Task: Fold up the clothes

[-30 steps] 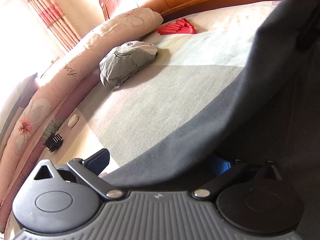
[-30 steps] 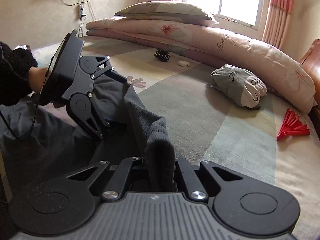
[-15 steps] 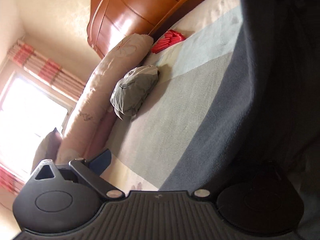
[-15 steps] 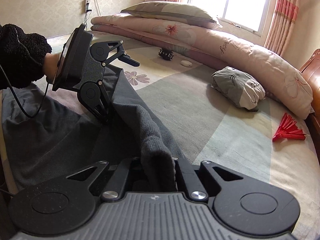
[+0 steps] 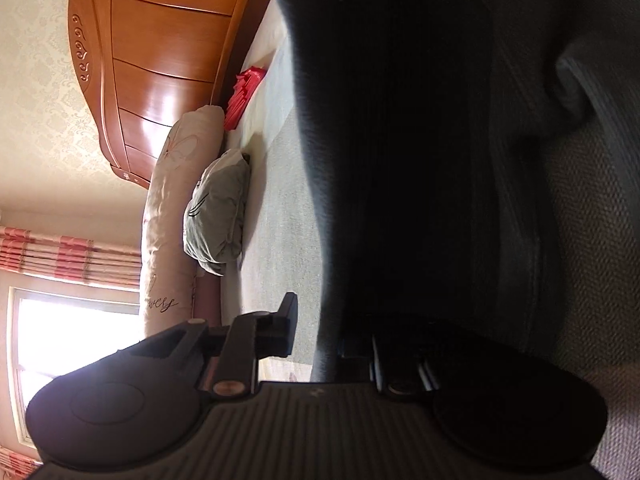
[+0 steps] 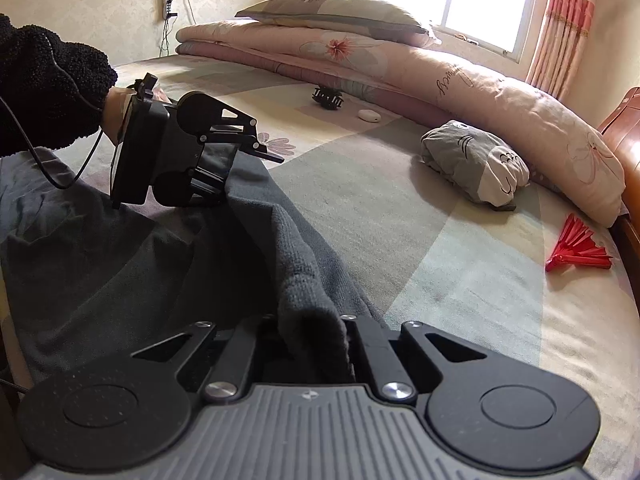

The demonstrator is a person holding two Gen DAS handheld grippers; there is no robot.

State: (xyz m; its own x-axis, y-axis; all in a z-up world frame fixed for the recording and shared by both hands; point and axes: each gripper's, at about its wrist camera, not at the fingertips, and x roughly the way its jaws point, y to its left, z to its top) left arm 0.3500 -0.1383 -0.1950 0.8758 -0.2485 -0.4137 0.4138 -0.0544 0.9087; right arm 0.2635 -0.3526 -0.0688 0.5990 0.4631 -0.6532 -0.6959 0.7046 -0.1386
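Observation:
A dark grey garment (image 6: pixel 120 260) lies spread over the near left part of the bed. My right gripper (image 6: pixel 316 332) is shut on a bunched fold of its edge. In the right wrist view my left gripper (image 6: pixel 256 172) is farther along the same edge, turned on its side and held by a hand in a black fleece sleeve (image 6: pixel 48 88). The cloth runs taut between the two grippers. In the left wrist view the garment (image 5: pixel 400 160) fills the right half. The left gripper (image 5: pixel 320 320) is shut on it, with its right finger buried under cloth.
A grey cat-face cushion (image 6: pixel 472 168) and a red folding fan (image 6: pixel 576 254) lie on the bed to the right. A rolled pink quilt (image 6: pixel 480 92) runs along the far side, with a black hair claw (image 6: pixel 329 98) beside it. The wooden headboard (image 5: pixel 160 60) stands beyond.
The left gripper rolled onto its side, its jaws closed on the garment edge, and it moved away from the right gripper, drawing the cloth out. The right gripper kept its hold.

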